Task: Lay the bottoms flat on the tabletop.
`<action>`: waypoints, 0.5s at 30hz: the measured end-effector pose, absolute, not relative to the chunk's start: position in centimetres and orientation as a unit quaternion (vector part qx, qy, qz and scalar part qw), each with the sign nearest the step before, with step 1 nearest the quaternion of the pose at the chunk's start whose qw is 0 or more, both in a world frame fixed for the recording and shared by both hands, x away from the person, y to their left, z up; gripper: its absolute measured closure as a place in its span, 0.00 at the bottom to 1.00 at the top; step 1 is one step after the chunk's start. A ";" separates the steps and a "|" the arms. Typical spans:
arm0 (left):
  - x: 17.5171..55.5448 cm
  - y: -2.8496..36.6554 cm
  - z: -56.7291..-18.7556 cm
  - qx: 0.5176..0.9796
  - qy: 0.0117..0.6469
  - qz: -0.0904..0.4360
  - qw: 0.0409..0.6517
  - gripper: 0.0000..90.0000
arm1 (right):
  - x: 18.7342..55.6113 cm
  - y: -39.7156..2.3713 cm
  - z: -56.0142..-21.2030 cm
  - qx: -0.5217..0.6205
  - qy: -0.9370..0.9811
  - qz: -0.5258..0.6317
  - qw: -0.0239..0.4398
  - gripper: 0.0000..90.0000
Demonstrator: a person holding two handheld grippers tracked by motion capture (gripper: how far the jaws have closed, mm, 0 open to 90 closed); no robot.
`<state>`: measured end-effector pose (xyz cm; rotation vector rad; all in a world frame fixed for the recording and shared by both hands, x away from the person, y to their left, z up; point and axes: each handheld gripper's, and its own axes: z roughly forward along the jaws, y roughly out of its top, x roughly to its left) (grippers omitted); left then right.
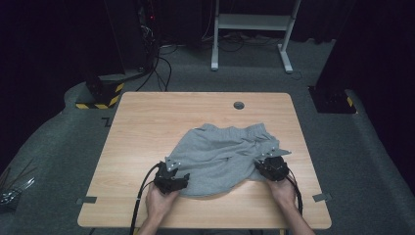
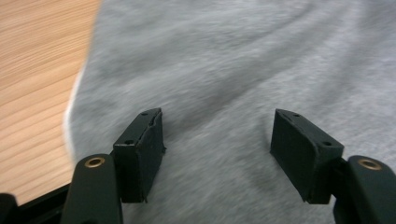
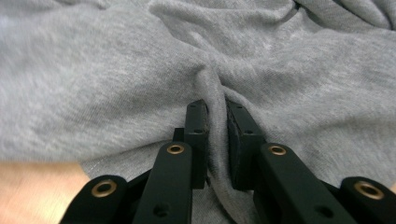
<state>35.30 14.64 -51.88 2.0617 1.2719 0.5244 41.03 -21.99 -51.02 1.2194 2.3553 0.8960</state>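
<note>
A grey garment (image 1: 222, 156), shorts by the look of the gathered waistband at its far edge, lies crumpled on the wooden table (image 1: 147, 122). My left gripper (image 1: 172, 180) rests at the cloth's near left edge. In the left gripper view the grey cloth (image 2: 224, 84) lies flat under my left gripper (image 2: 217, 154), whose jaws stand wide apart with nothing pinched. My right gripper (image 1: 270, 168) is at the garment's right side. In the right gripper view my right gripper (image 3: 217, 140) is shut on a raised fold of the grey cloth (image 3: 212, 88).
A round cable hole (image 1: 239, 105) sits near the table's far edge. Bare wood shows left of the cloth (image 2: 32, 84). Beyond the table are a white desk frame (image 1: 252, 29), a black stand with yellow-black hazard tape (image 1: 100, 95) and cables on the grey floor.
</note>
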 end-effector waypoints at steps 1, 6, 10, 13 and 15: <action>35.3 14.3 -51.9 0.789 0.481 0.201 0.325 0.38 | 41.2 -22.0 -51.1 0.432 0.827 0.318 0.168 0.88; 35.4 13.6 -52.0 0.790 0.476 0.200 0.330 0.38 | 42.0 -21.8 -50.8 0.442 0.823 0.319 0.163 0.78; 34.9 14.0 -52.6 0.780 0.469 0.214 0.354 0.37 | 40.4 -22.3 -49.6 0.445 0.806 0.351 0.168 0.71; 34.8 14.0 -52.6 0.780 0.468 0.216 0.356 0.37 | 38.7 -22.7 -49.0 0.445 0.799 0.367 0.173 0.70; 34.8 14.0 -52.6 0.779 0.468 0.217 0.355 0.37 | 37.8 -22.7 -48.9 0.443 0.798 0.371 0.172 0.70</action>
